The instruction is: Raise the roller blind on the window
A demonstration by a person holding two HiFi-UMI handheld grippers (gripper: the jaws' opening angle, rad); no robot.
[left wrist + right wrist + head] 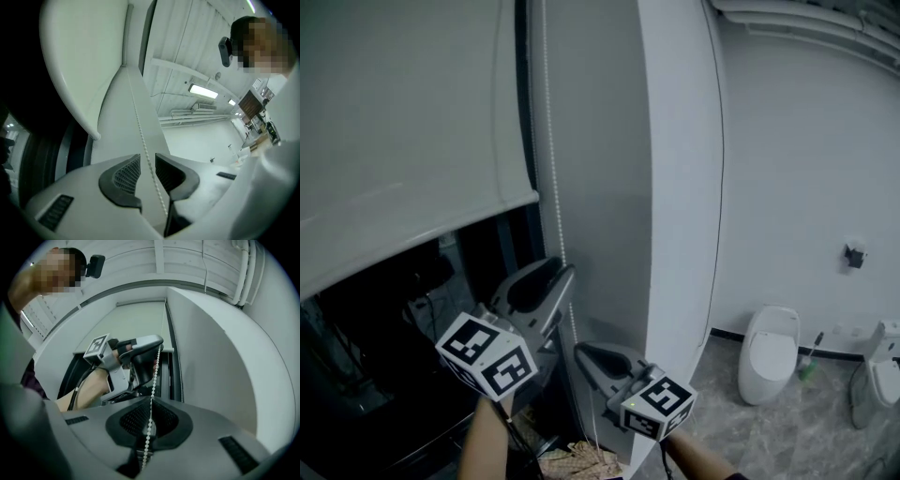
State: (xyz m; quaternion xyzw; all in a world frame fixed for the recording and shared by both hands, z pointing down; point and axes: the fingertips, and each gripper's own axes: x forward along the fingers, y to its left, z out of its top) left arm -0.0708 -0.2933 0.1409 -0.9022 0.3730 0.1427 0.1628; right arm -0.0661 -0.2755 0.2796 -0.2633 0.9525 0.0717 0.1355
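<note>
The grey roller blind (403,122) covers the upper window, and its bottom bar (422,225) hangs above dark glass. A white bead chain (553,141) runs down beside the window frame. My left gripper (563,273) is the higher one. In the left gripper view my left gripper (147,165) is open, and the chain (139,129) passes between the pads without touching them. My right gripper (586,352) sits lower. In the right gripper view it (150,414) is shut on the chain (155,367), with the left gripper (149,344) just above it on the same strand.
A white wall pier (680,187) stands right of the chain. Behind it are a toilet (769,352), a toilet brush (809,359) and a second fixture (881,375) on a grey tiled floor. The window under the blind (375,309) is dark.
</note>
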